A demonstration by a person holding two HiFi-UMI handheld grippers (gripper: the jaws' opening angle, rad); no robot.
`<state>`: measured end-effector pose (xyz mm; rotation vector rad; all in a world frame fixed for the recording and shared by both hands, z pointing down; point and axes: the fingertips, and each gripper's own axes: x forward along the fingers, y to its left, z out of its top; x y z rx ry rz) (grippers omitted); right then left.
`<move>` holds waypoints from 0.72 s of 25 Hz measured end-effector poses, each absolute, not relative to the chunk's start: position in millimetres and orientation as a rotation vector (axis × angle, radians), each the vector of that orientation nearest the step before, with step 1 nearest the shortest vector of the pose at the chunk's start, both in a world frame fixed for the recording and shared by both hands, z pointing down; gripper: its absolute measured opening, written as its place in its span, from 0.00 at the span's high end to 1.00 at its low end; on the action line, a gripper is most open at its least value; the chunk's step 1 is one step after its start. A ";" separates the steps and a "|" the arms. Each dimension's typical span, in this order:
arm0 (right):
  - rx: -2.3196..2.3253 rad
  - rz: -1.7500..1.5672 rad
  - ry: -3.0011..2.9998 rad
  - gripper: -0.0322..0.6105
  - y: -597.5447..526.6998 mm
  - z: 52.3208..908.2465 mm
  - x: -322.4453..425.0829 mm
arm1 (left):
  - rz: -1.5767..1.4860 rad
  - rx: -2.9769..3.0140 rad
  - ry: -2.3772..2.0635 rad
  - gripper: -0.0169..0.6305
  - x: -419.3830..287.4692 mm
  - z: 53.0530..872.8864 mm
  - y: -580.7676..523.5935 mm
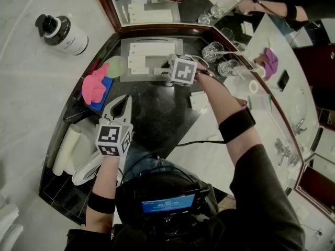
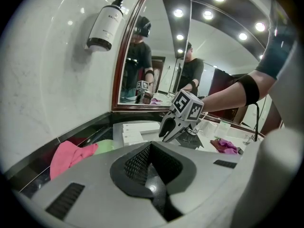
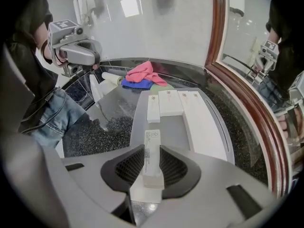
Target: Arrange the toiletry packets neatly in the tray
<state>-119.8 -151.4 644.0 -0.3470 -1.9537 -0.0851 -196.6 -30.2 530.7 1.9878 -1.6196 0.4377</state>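
Head view: black granite counter [image 1: 157,120], mirror [image 1: 194,5]; right tool [image 3: 151,167] grips packet [image 3: 152,146], left tool [image 1: 124,102] closed.

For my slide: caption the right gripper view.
Right tongs grip a slim white packet over the tray, near other packets laid there.

Several white cardboard packets [image 3: 170,103] are lying flat, side by side, across the far end of the frosted rectangular tray [image 3: 173,132]. Another slim white packet [image 3: 152,151] is pointing lengthwise toward them at its near end.
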 end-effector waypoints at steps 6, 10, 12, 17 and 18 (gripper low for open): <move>-0.305 -0.082 -1.961 0.77 -155.8 644.3 -118.0 | 0.434 1.980 -1.617 0.97 -199.4 534.7 -27.1; -0.270 -0.068 -1.976 0.77 -160.3 638.3 -118.5 | 0.435 1.981 -1.614 0.97 -198.9 535.4 -27.4; -0.256 -0.064 -1.978 0.77 -160.9 635.5 -118.4 | 0.436 1.983 -1.613 0.97 -198.7 535.3 -28.2; -0.190 -0.037 -2.001 0.77 -161.9 625.1 -114.9 | 0.434 1.998 -1.614 0.97 -196.9 531.2 -30.8; -0.167 -0.025 -2.013 0.77 -161.9 621.2 -113.9 | 0.434 2.003 -1.613 0.97 -196.0 530.1 -31.1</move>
